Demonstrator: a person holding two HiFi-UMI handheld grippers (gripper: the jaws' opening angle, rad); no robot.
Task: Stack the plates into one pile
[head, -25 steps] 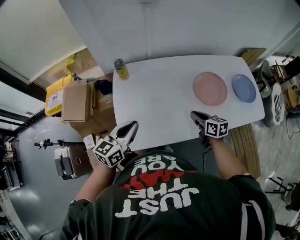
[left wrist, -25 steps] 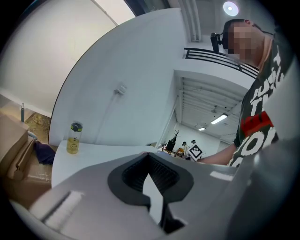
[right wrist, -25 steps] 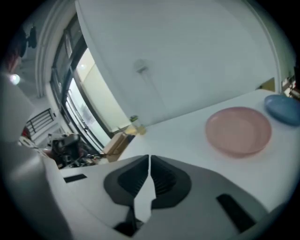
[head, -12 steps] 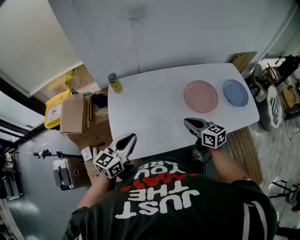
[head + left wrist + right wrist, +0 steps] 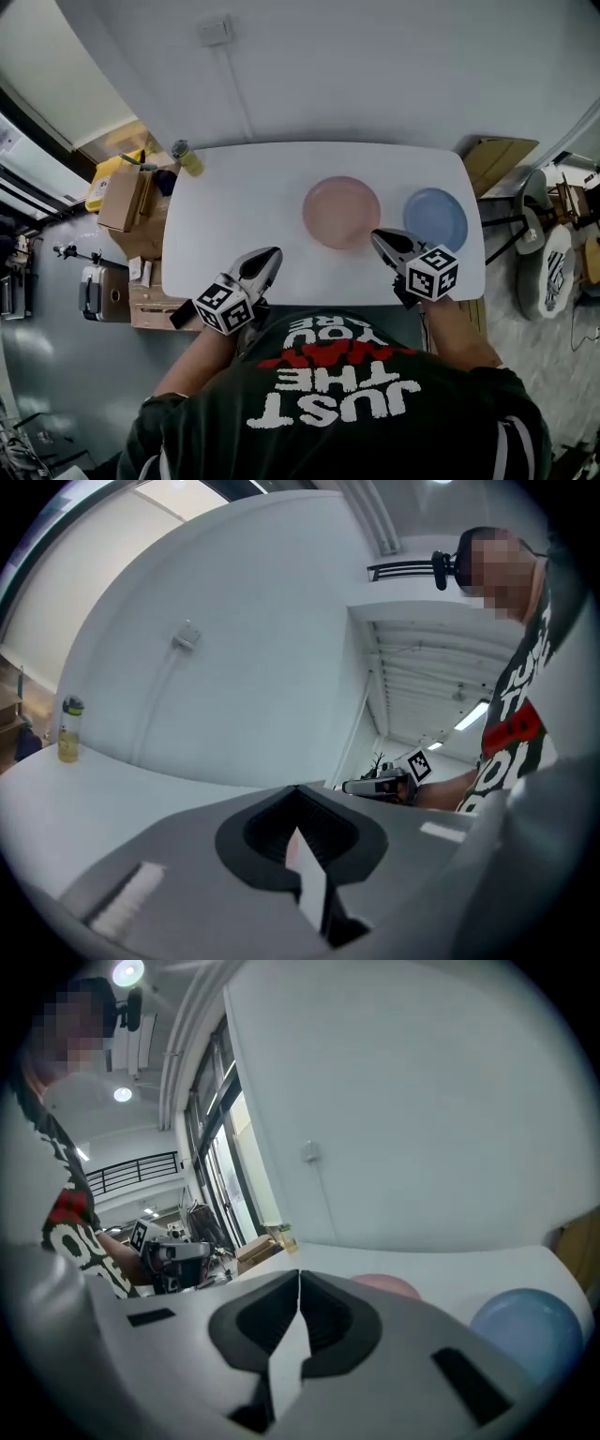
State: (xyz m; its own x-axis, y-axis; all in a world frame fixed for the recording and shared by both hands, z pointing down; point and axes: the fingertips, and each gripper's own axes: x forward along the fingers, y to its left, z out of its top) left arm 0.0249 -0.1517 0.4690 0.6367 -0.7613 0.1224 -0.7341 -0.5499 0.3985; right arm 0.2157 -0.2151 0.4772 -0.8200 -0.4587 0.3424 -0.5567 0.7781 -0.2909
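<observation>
A pink plate [image 5: 341, 212] lies on the white table [image 5: 244, 216] right of its middle. A smaller blue plate [image 5: 435, 219] lies apart from it, further right. My right gripper [image 5: 377, 236] is shut and empty, held over the front edge between the two plates. In the right gripper view the pink plate [image 5: 384, 1285] and the blue plate [image 5: 527, 1330] show just beyond the closed jaws [image 5: 299, 1274]. My left gripper [image 5: 270, 253] hovers at the front edge, left of the pink plate, jaws closed tip to tip [image 5: 298, 789] with nothing in them.
A yellow bottle [image 5: 190, 159] stands at the table's far left corner, also seen in the left gripper view [image 5: 68, 730]. Cardboard boxes [image 5: 127, 199] and gear sit on the floor left of the table. A wall runs behind it; chairs stand right.
The head view has swung, so the table now sits more to the left and centred. Both grippers stay by the front edge, the right one now closer to the pink plate. The plates have not moved.
</observation>
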